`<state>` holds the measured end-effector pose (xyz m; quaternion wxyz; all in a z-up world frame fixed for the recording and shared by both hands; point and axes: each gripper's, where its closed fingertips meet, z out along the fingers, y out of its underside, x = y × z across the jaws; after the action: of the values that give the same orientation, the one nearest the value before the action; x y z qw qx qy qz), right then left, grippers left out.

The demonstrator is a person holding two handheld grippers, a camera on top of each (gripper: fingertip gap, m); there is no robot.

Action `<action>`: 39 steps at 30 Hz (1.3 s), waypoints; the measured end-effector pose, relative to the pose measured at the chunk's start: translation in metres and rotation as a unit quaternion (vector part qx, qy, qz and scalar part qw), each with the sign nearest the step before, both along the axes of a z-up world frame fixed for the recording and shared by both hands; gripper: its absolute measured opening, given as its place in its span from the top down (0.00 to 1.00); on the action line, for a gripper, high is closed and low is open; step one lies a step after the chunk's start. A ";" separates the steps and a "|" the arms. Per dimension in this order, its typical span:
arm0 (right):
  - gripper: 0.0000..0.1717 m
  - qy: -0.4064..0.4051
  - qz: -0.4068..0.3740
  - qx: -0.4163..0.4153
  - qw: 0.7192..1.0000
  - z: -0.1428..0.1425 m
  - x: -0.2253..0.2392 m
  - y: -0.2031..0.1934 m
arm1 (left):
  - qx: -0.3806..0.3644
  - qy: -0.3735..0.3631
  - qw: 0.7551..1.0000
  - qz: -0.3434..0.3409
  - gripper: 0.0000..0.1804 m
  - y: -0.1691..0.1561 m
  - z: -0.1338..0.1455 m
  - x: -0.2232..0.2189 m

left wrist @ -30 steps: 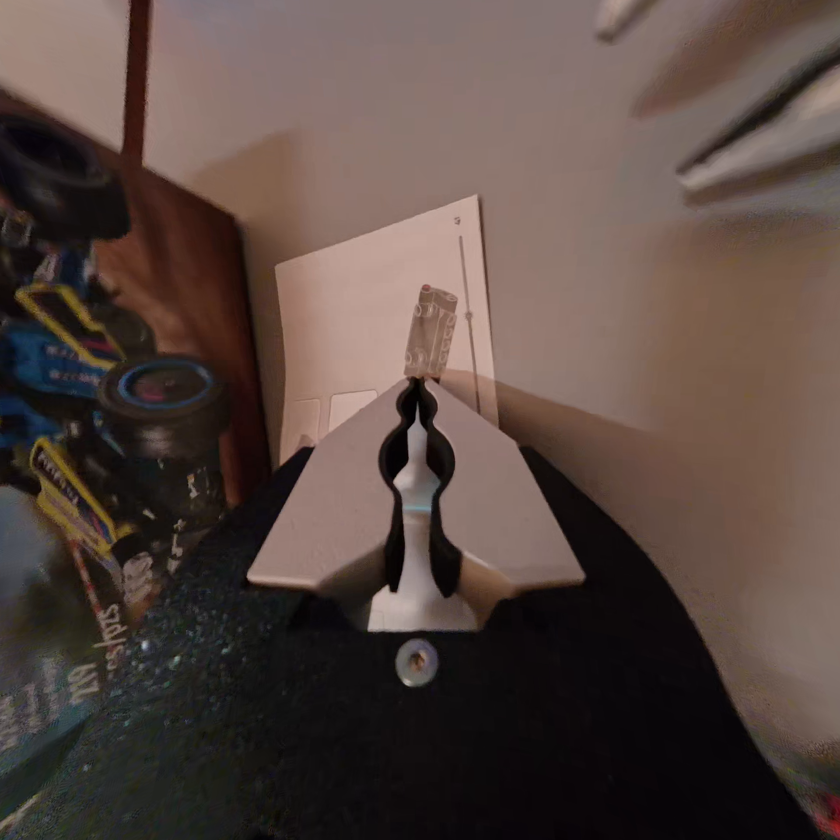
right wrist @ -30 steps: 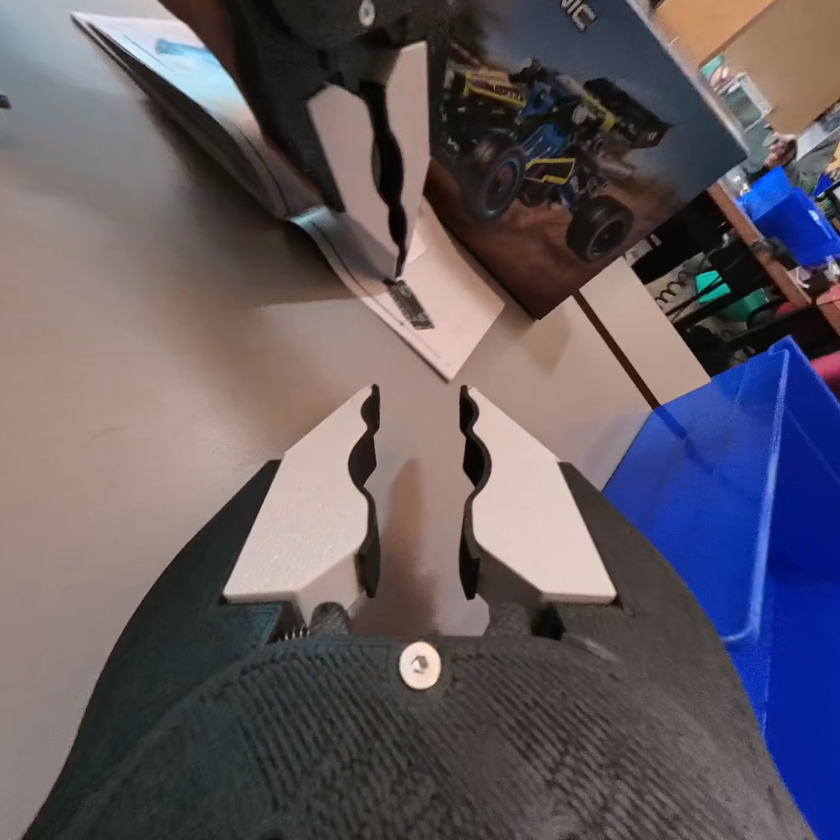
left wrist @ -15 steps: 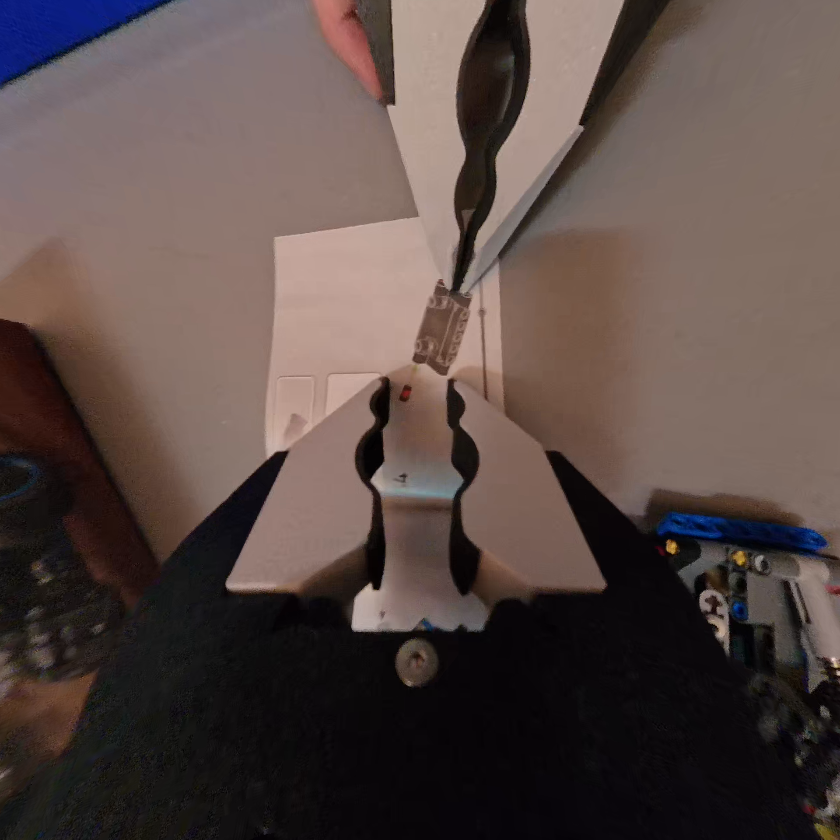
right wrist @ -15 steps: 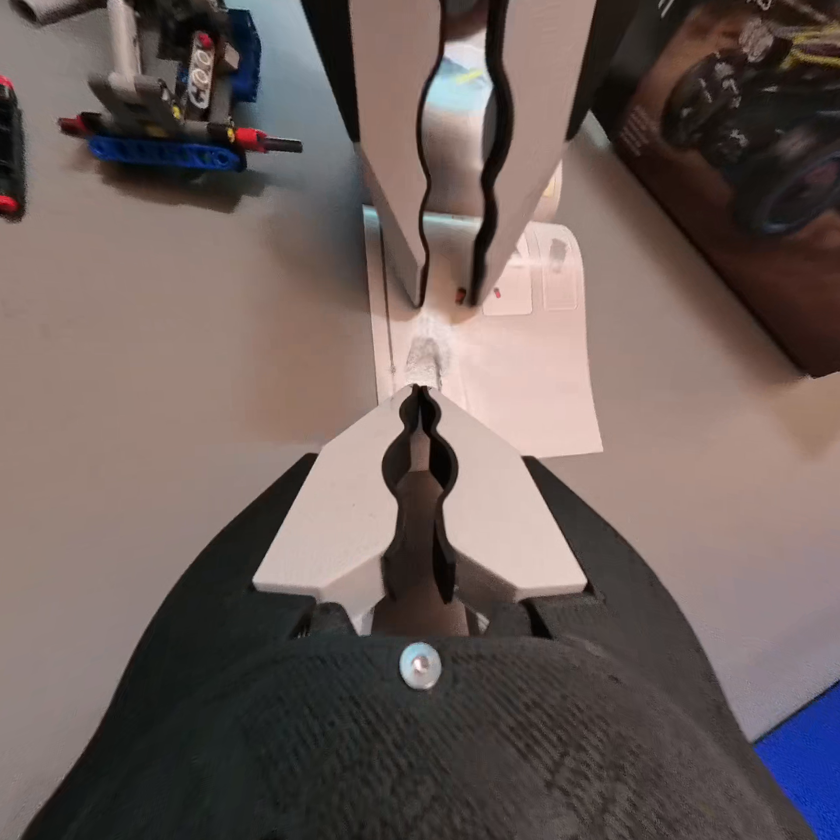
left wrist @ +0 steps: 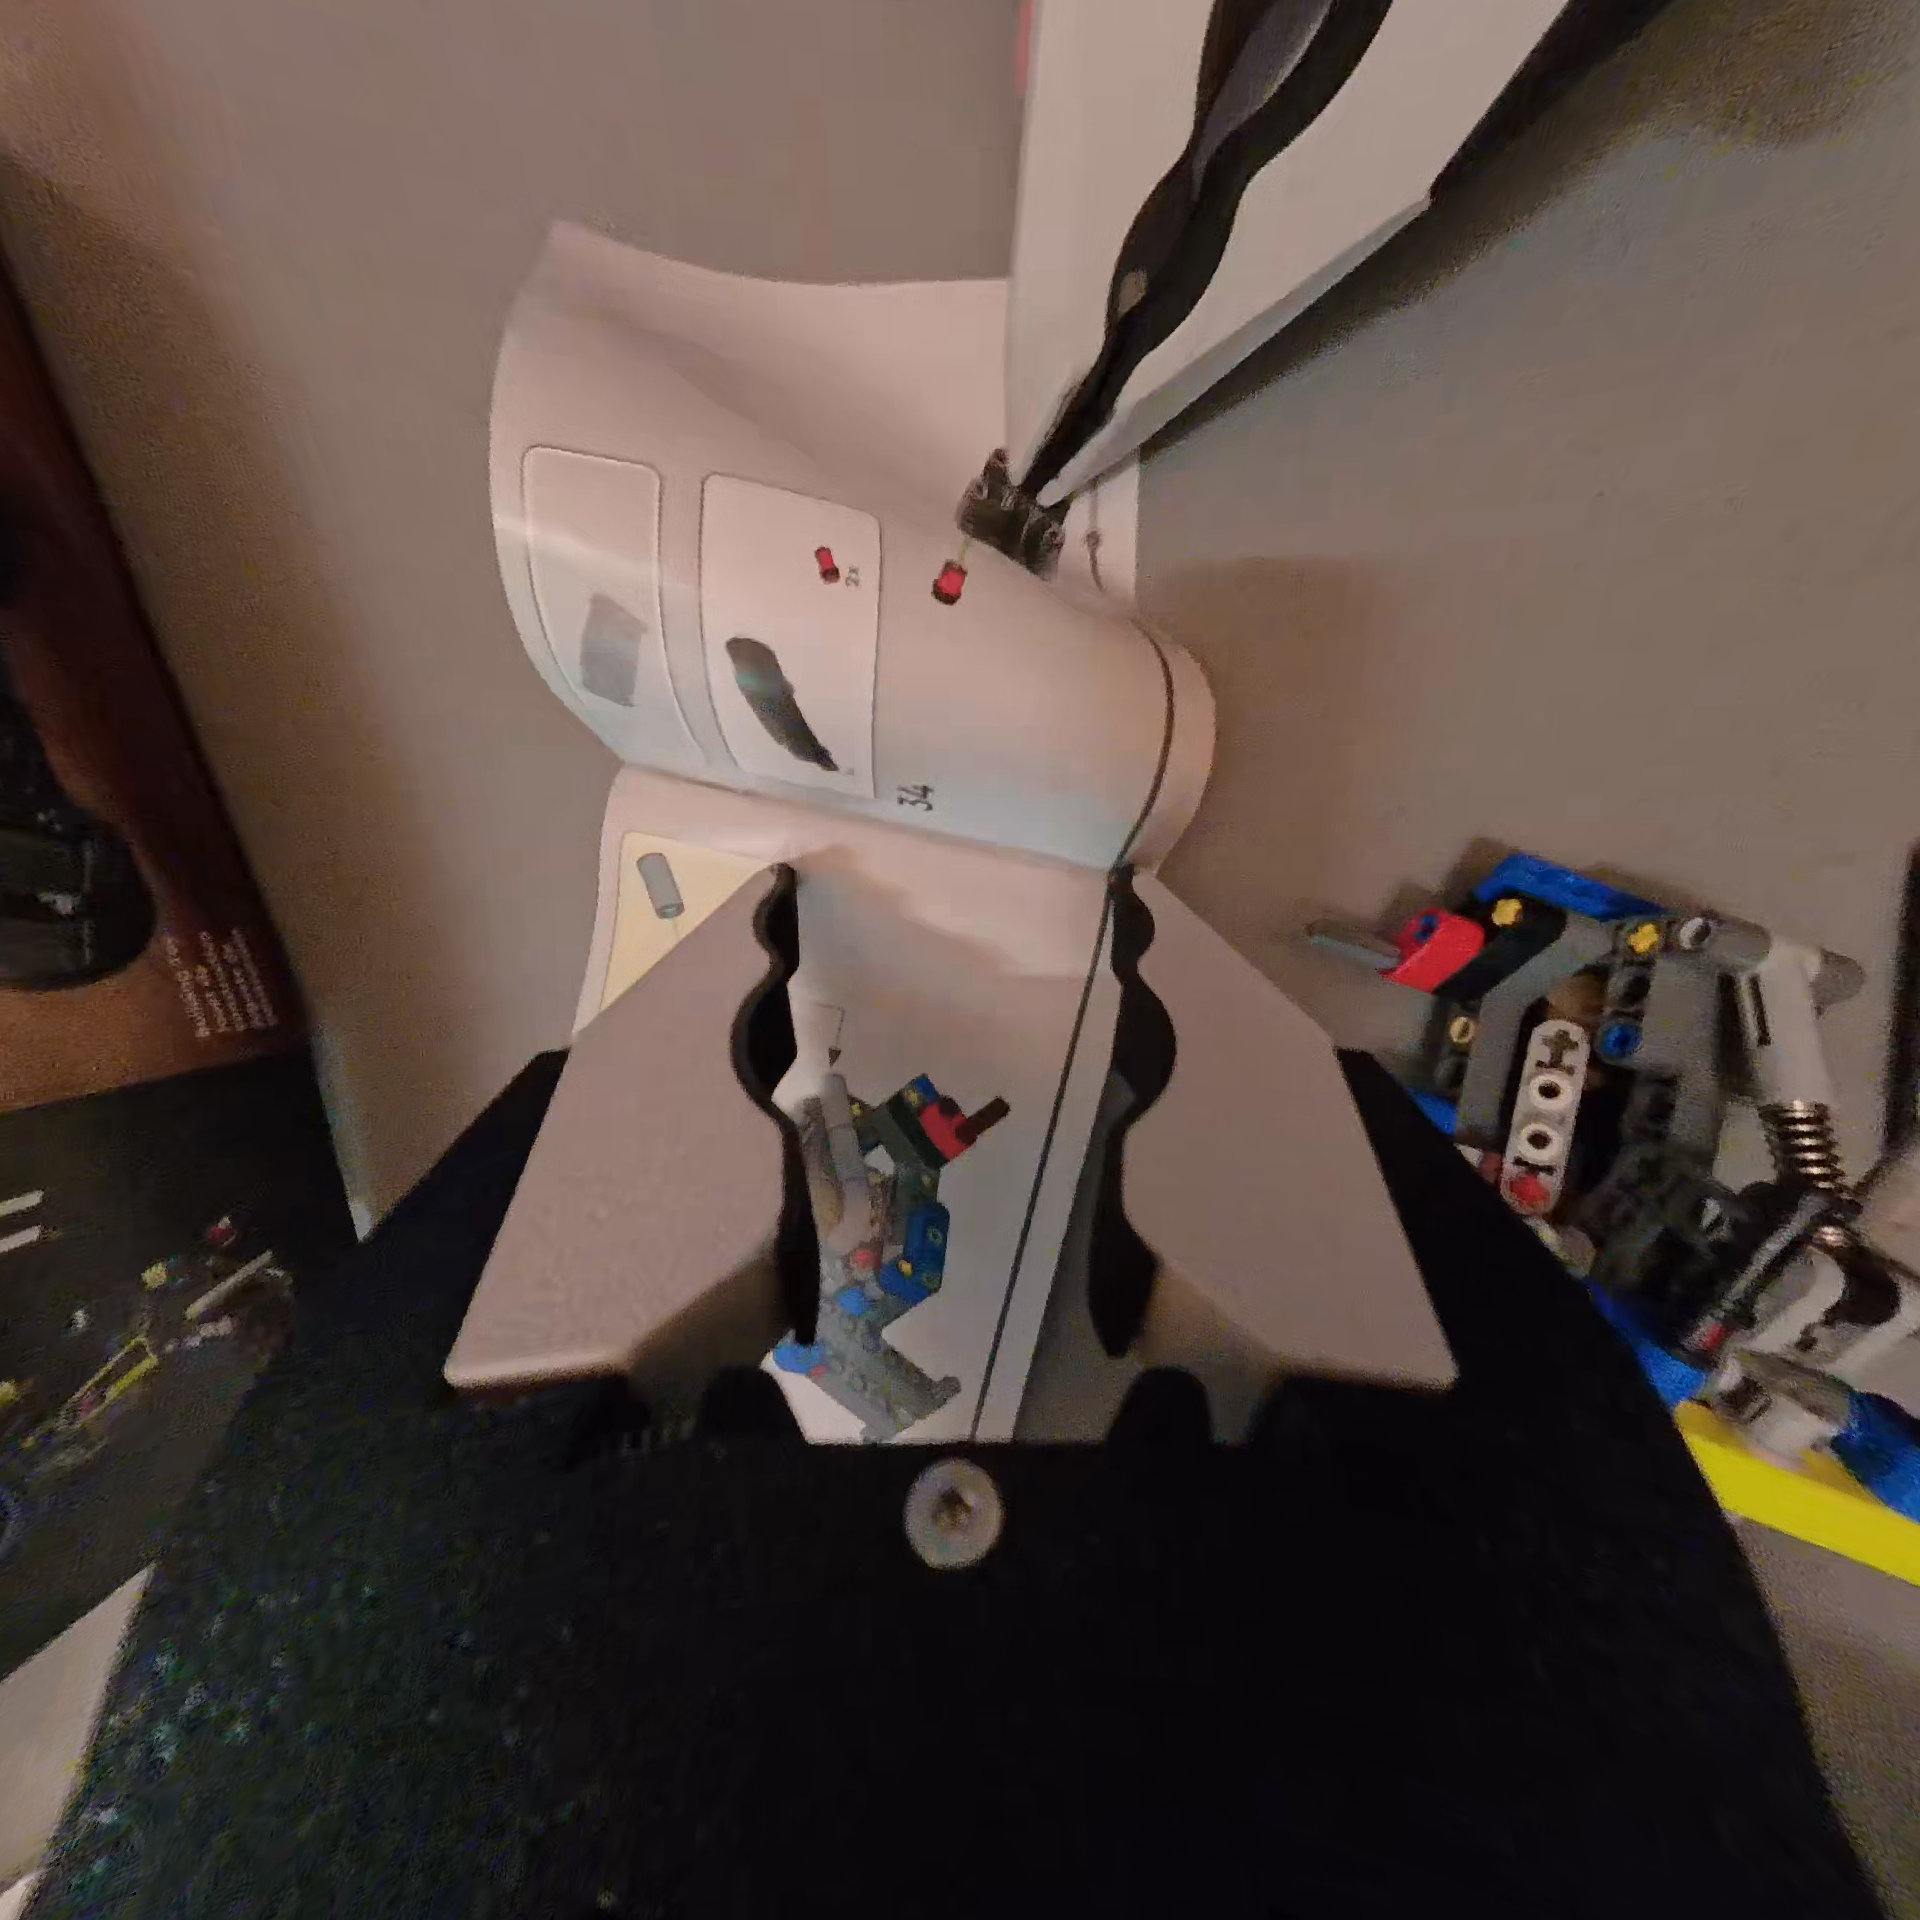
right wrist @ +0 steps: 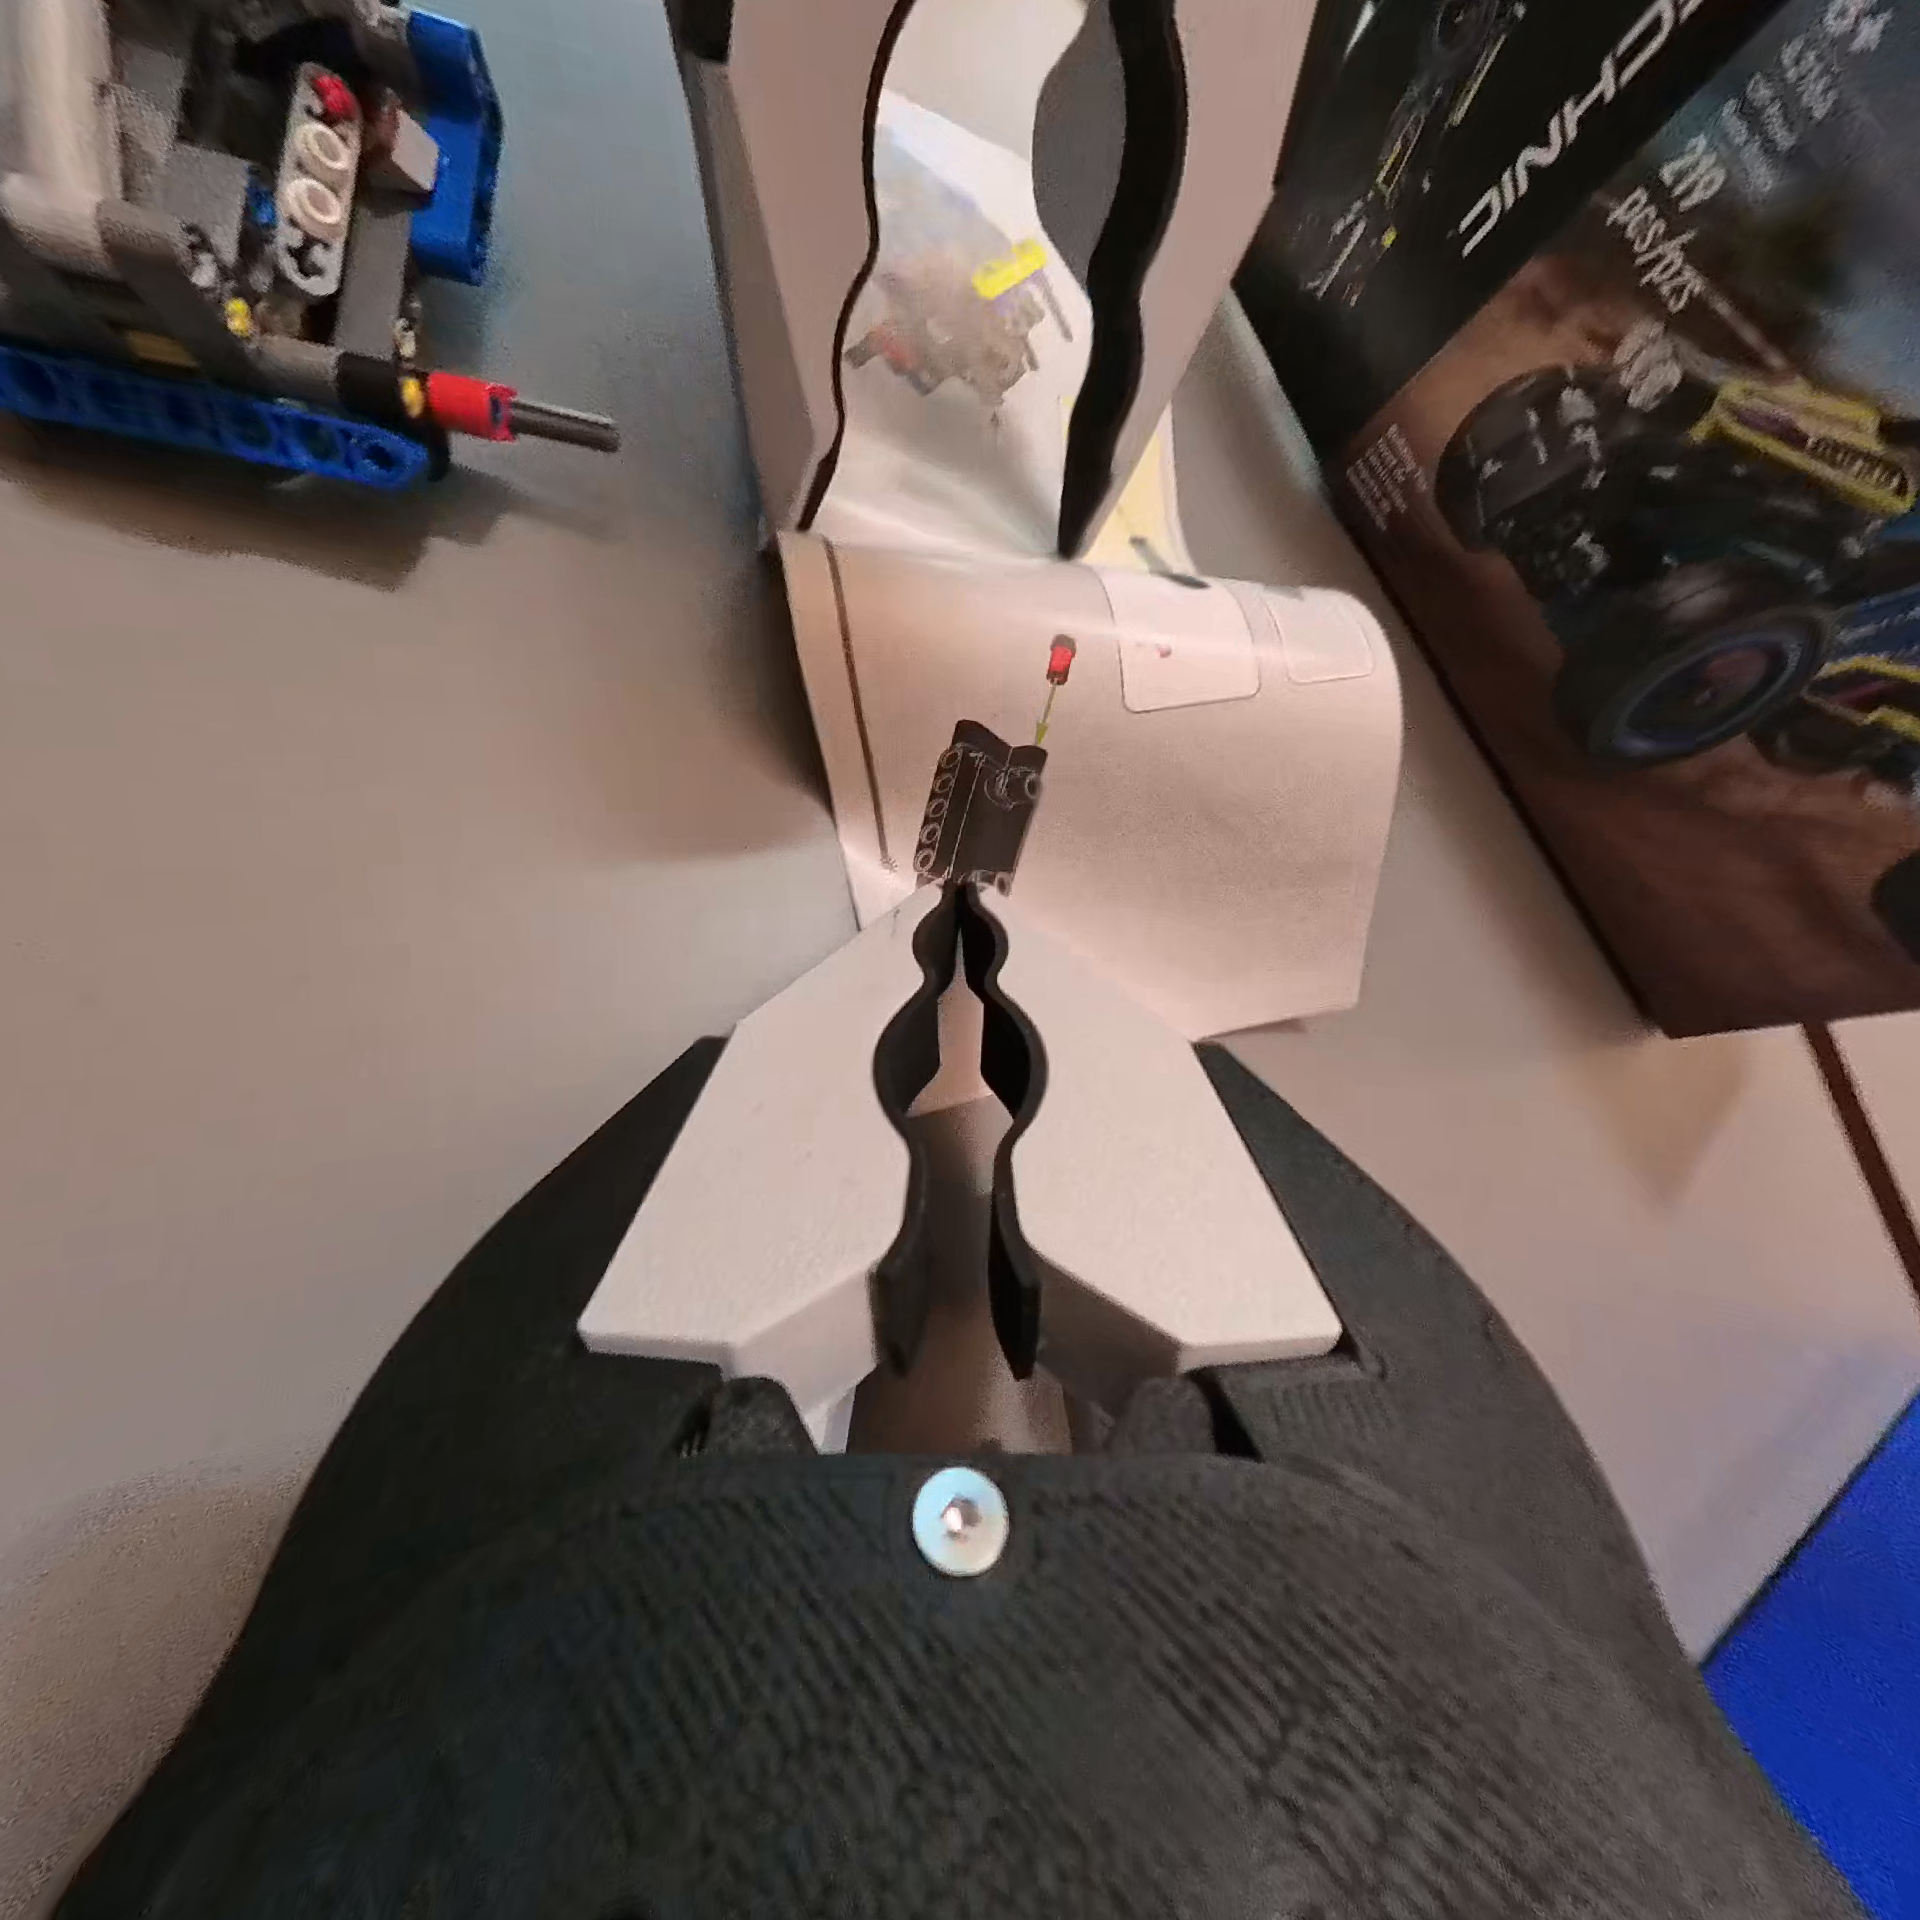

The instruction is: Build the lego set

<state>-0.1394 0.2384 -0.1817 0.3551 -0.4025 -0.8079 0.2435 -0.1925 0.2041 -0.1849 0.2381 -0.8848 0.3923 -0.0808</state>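
Instruction booklet (right wrist: 1195,831) is lain open on the grey tabletop (right wrist: 364,935), its near page curled upward and pinched at the edge between the clenched right tongs (right wrist: 958,902). Left tongs (left wrist: 951,883) are spread wide above the far page, nothing gripped. A partly built brick model (right wrist: 239,270) and a toy box (right wrist: 1662,520) are flanked.

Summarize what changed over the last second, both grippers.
The left gripper let go of the page of the booklet and now stands wide open, pulled back. The right gripper, open a second ago, closed on that page's edge and has lifted it into a curl. The box and the half-built toy model stay on the table.
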 end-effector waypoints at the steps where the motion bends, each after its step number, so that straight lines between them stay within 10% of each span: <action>1: 1.00 0.007 -0.004 0.011 1.000 0.000 -0.006 0.000 | 0.005 -0.002 1.000 -0.004 0.68 0.001 0.000 0.001; 19: 0.98 0.028 -0.028 -0.045 0.998 0.010 -0.005 -0.006 | 0.103 -0.010 0.993 -0.055 0.64 0.006 0.022 0.024; 25: 1.00 0.009 -0.015 -0.031 0.999 0.003 -0.004 -0.013 | 0.094 0.019 0.993 -0.073 0.82 0.010 0.023 0.031; 35: 0.71 0.067 0.003 -0.049 0.997 0.031 0.025 -0.001 | 0.079 -0.036 0.995 -0.044 0.96 0.002 0.033 0.021; 39: 0.83 0.070 -0.006 0.023 0.997 0.031 0.026 0.008 | 0.078 -0.064 0.994 -0.030 0.97 0.003 0.039 0.021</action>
<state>-0.1134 0.2459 -0.1506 0.4218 -0.3811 -0.7837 0.2502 -0.1717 0.2067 -0.1460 0.3283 -0.8445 0.4075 -0.1140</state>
